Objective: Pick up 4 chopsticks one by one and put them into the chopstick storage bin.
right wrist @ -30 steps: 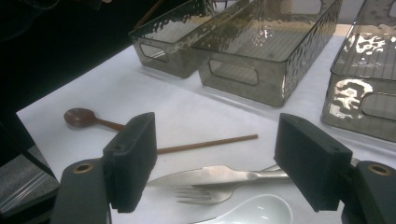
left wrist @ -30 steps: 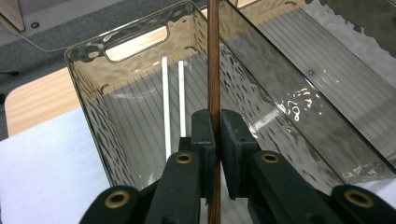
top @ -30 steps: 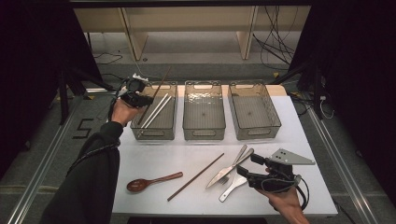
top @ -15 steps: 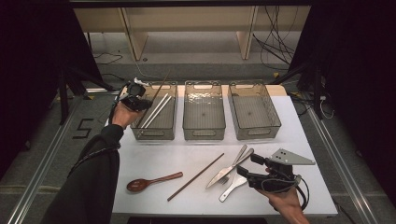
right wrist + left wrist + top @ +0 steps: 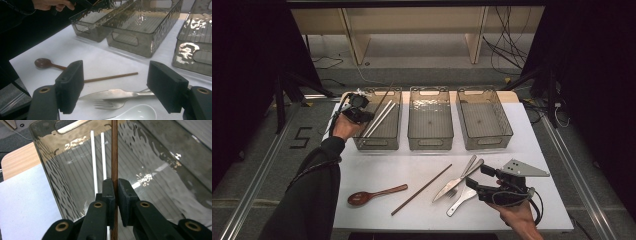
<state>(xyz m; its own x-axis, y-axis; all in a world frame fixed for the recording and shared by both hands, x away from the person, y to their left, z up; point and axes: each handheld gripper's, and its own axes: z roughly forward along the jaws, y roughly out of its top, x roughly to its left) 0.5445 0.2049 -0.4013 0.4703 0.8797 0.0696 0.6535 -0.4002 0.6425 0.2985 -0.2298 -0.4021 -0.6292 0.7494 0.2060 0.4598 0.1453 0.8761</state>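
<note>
My left gripper (image 5: pixel 368 117) (image 5: pixel 115 183) is shut on a brown chopstick (image 5: pixel 114 155) (image 5: pixel 384 95), held over the near-left corner of the left clear bin (image 5: pixel 362 142). Two white chopsticks (image 5: pixel 379 120) (image 5: pixel 94 162) lie slanted inside that bin. My right gripper (image 5: pixel 478 177) (image 5: pixel 117 85) stands open just above the table near its front right. Below its jaws lie a steel knife (image 5: pixel 112 94) (image 5: pixel 452 185), a fork (image 5: pixel 107 103) and a white spoon (image 5: pixel 135 113); the pads touch none of them.
A second brown chopstick (image 5: pixel 422 189) and a wooden spoon (image 5: pixel 372 195) lie on the white tabletop (image 5: pixel 377 165) at front centre. The middle bin (image 5: pixel 430 142) and right bin (image 5: pixel 484 142) hold nothing I can see. A wooden shelf frame and cables stand beyond the table.
My left hand has sunk a little toward the left bin, the brown chopstick still in its jaws. The right gripper has stayed where it was.
</note>
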